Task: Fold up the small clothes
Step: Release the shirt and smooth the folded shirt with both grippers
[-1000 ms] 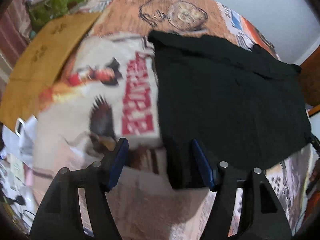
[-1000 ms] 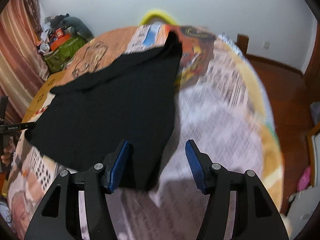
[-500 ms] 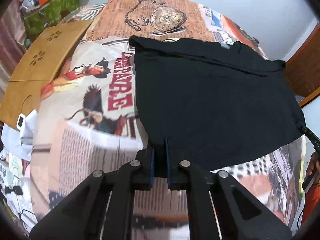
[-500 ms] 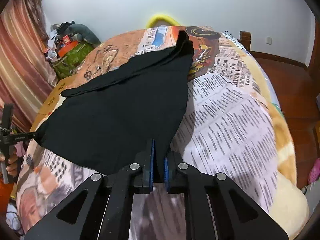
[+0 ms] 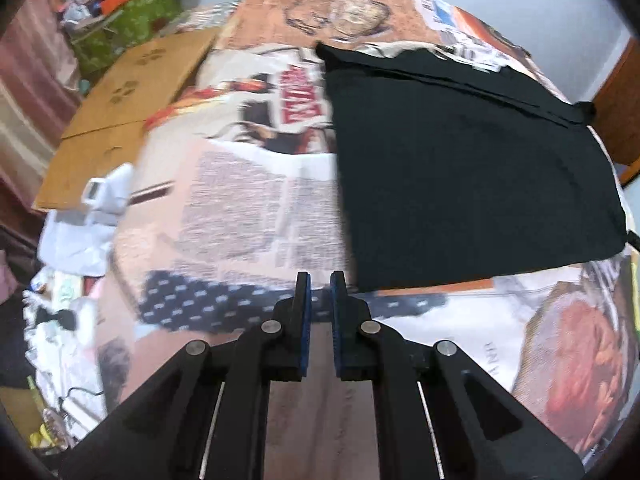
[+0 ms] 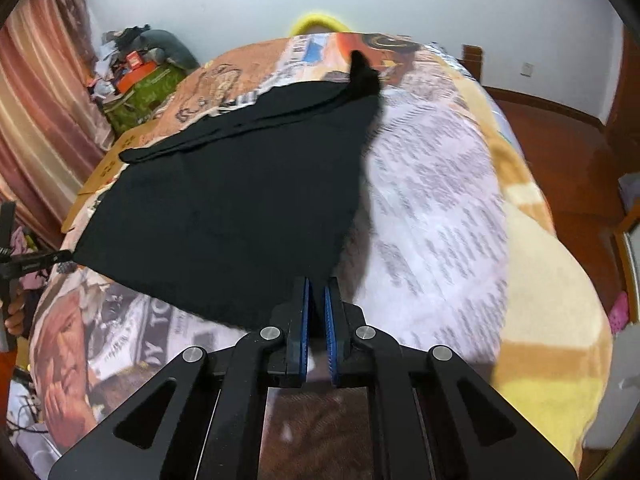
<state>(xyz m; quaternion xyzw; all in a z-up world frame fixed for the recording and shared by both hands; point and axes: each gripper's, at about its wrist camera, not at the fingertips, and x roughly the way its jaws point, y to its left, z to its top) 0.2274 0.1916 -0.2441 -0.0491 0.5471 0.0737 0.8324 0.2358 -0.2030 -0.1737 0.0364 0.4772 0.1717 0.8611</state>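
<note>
A black garment (image 5: pixel 460 180) lies spread flat on a bed blanket printed like newspaper (image 5: pixel 240 208). My left gripper (image 5: pixel 320 278) is shut at its near left corner, and the cloth runs off beside the right finger. In the right wrist view the same garment (image 6: pixel 240 200) stretches from its near right corner, pinched in my shut right gripper (image 6: pixel 316 280), across to the left gripper (image 6: pixel 66 257) at the other near corner. The near hem looks pulled straight between the two. A folded band and a sleeve (image 6: pixel 362 74) lie at the far edge.
Flat cardboard (image 5: pixel 132 92) and a white device (image 5: pixel 108 192) lie off the blanket's left side, with a green box and clutter (image 5: pixel 132 20) behind. A person's hand (image 6: pixel 16 316) holds the left tool. Wooden floor (image 6: pixel 560 140) lies to the right.
Both grippers stood open over the garment's near corners, then shut on them. Since then both have drawn back toward the near side, dragging the near hem over the blanket.
</note>
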